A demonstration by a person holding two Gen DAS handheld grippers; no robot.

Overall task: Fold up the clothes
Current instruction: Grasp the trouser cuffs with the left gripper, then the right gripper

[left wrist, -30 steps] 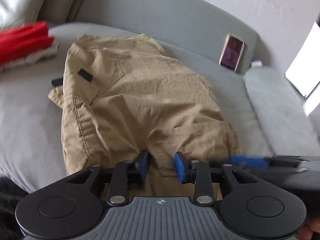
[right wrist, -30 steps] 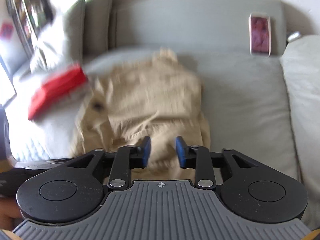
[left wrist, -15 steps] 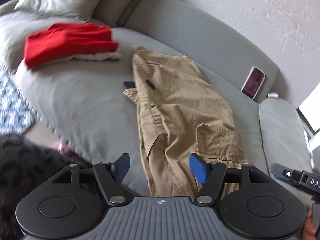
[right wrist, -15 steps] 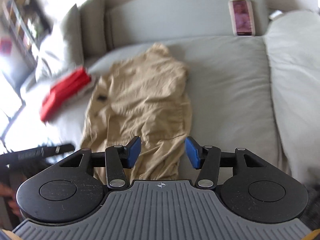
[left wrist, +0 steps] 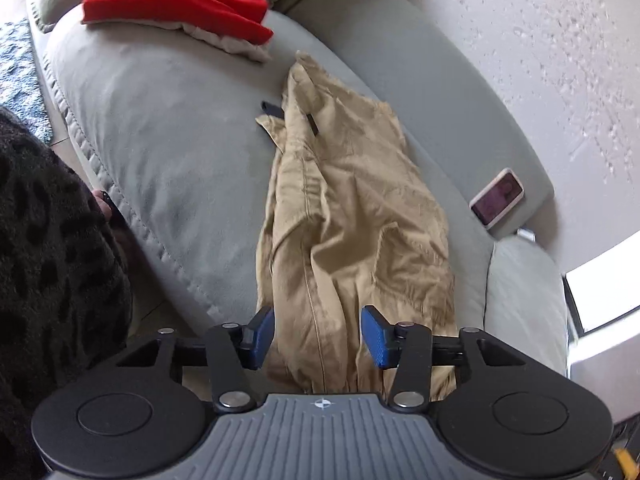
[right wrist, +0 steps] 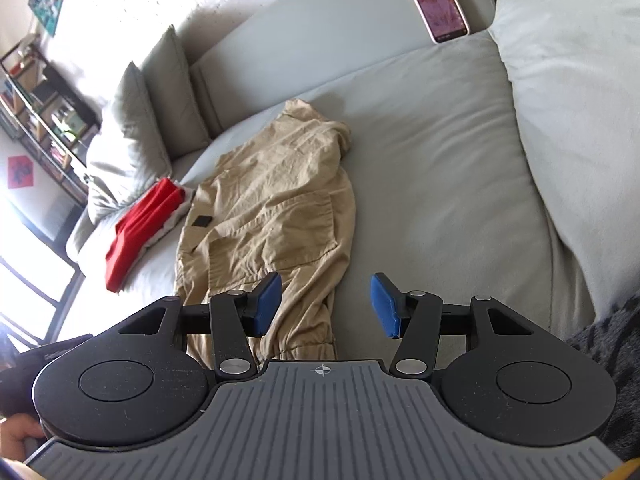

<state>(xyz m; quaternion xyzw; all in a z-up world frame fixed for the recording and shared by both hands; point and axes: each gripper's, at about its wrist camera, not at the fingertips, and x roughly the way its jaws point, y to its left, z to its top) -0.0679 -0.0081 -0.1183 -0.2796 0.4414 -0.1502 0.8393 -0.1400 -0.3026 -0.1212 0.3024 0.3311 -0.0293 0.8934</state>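
Just tan trousers crumpled on grey sofa.

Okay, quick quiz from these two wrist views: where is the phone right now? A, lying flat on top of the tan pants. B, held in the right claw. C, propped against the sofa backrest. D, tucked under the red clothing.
C: the phone stands leaning on the sofa backrest, apart from the tan pants, and both claws are open and hold nothing.
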